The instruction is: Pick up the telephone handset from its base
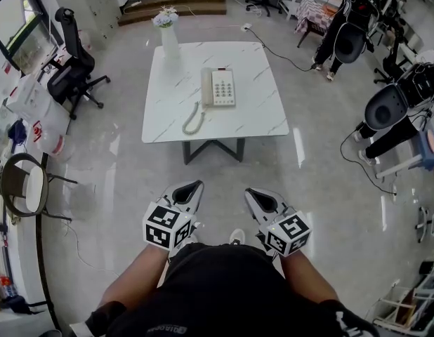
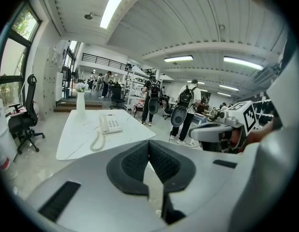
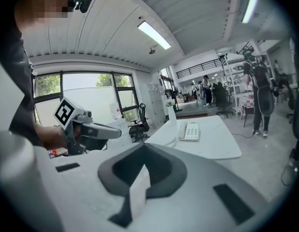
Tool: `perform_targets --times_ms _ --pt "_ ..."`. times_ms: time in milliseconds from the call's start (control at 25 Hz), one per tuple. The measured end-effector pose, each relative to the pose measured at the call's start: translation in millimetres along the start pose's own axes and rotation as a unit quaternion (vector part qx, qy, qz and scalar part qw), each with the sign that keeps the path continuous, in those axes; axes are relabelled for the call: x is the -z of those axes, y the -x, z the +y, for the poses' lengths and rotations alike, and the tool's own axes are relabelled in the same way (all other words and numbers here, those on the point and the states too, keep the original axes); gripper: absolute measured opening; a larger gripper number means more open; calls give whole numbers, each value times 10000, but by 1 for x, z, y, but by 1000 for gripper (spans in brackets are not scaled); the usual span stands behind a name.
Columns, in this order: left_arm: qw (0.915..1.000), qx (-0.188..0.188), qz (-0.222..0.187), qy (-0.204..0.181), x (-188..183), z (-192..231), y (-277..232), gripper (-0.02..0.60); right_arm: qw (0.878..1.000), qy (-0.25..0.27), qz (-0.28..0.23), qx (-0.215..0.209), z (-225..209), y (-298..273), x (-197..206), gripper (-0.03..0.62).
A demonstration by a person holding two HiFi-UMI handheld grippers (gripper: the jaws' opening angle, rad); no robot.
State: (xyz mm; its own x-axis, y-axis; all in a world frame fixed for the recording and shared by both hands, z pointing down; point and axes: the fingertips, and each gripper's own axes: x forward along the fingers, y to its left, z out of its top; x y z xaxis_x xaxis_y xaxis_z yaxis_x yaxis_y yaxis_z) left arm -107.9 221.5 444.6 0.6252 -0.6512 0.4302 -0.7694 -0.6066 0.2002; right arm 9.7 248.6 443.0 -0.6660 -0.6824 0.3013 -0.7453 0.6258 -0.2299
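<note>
On the white marble table, well ahead of the person, sat the telephone; its handset lay in the cradle along the left side of the base, with the keypad to its right; a coiled cord curled from the handset's near end toward the table's front edge; a white vase of pale flowers stood at the far left corner, apart from the telephone.

Both tools were held low and close to the person's body, over the grey floor and well short of the table; neither touched anything. The left gripper pointed toward the table with its jaws pressed together, the dark ribbed pads meeting in a seam, nothing between them; the right gripper sat beside it, a gap between the two, its jaws likewise drawn to a closed point and empty; each gripper view caught the other tool off to one side and the telephone on the table beyond.

A black office chair stood off to the table's left.
</note>
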Motion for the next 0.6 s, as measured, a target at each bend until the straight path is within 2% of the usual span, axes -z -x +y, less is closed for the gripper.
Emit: perform_targets --times_ms 600 --pt "9997 -223 -84 53 -8 -47 -28 3 9998 5 31 -196 -41 39 3 2"
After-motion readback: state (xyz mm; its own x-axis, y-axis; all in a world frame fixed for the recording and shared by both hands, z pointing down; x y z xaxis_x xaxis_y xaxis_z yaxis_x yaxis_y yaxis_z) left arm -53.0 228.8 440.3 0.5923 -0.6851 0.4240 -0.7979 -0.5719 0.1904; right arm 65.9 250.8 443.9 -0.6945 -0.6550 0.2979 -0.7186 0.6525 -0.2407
